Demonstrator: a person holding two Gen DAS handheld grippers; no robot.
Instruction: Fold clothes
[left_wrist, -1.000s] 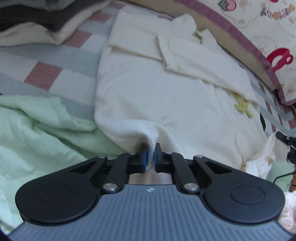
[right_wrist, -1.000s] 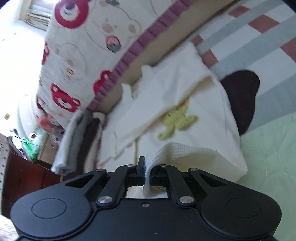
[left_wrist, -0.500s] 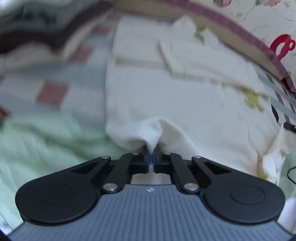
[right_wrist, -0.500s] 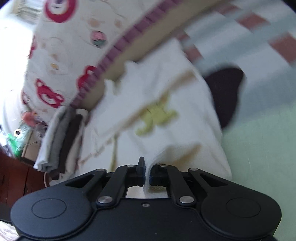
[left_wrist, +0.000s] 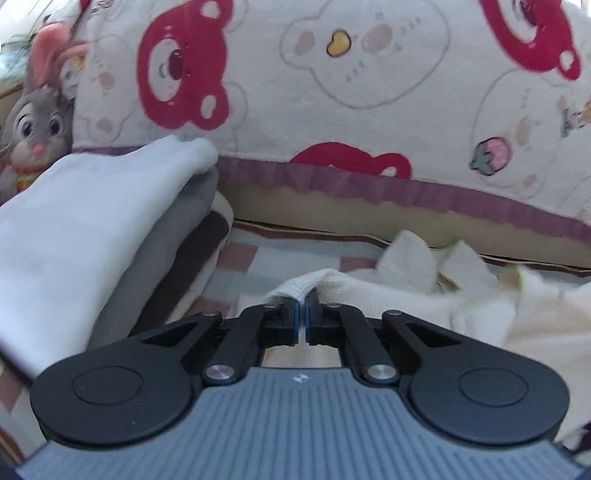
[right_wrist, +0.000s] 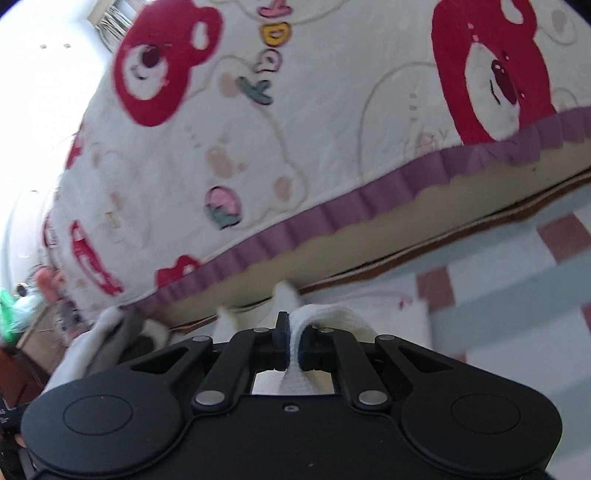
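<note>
Plush rabbit at the bed's far left corner, then a stack of folded clothes on the checked bed cover, bear-print quilt along the far edge. Left claw clamped tight on a raised fold of the cream waffle-knit garment, rest of it bunched to the right near the bed's far edge. Right claw pinched on the garment's hem, cloth strip running through the jaws.
</note>
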